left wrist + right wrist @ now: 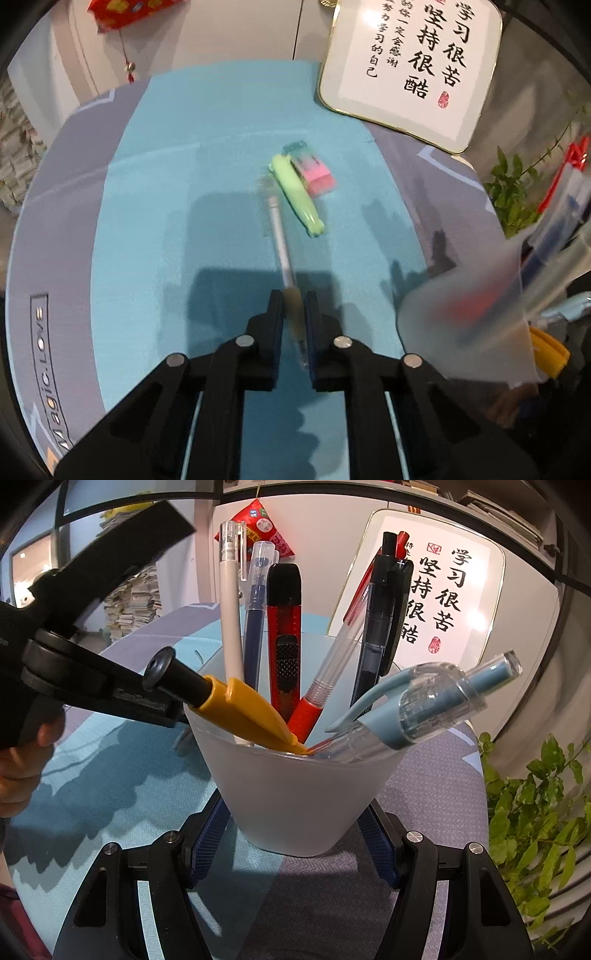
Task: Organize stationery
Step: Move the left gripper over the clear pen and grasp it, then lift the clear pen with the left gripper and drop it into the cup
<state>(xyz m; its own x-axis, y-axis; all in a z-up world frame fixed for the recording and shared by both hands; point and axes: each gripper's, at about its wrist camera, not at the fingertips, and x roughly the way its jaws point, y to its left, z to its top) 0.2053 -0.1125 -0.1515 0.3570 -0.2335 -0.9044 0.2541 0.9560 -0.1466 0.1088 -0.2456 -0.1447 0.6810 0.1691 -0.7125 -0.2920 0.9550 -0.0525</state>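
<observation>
the job looks mostly done: the frosted cup point(303, 794), clamped at its base in the right claw point(295, 834) above the tabletop point(155, 192), already holds a white pen point(229, 627), two blue pens, a red utility knife point(284, 627), a red pen, a dark pen, a yellow-handled tool point(243, 709) and a pale blue pen point(436, 709). the left claw point(294, 306) is closed on a silver pen point(280, 243), its far end low over the blue mat point(147, 258). a green highlighter point(297, 194) and a pink eraser point(314, 171) lie touching on the mat, not yet put away.
</observation>
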